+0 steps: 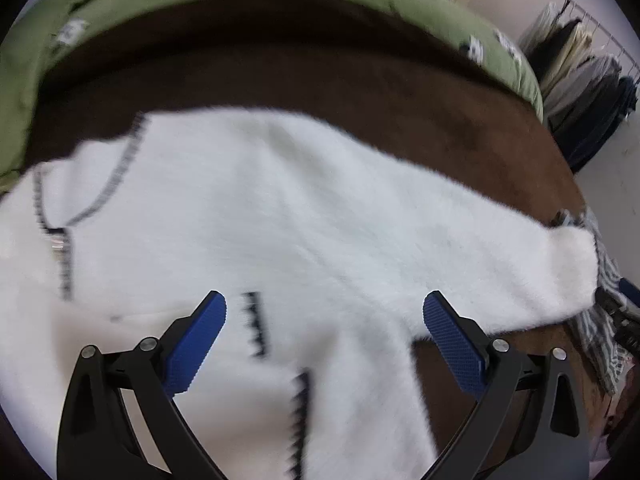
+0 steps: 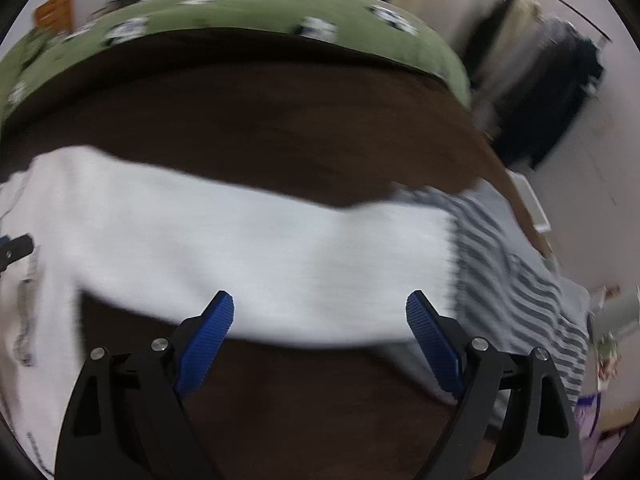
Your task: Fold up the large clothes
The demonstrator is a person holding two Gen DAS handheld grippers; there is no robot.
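1. The white fleece garment [image 1: 280,216] is motion-blurred; its dark trim cannot be read, and its left side is cut off.
2. The striped cloth [image 2: 516,276] is smeared and partly covered by the white sleeve.
3. Motifs on the green bedding [image 2: 248,12] are too blurred to identify.

I see a fluffy white cardigan [image 1: 304,216] with dark stitched trim lying flat on the brown blanket [image 1: 360,88], one sleeve [image 2: 248,232] stretched straight out toward the blanket's right edge.
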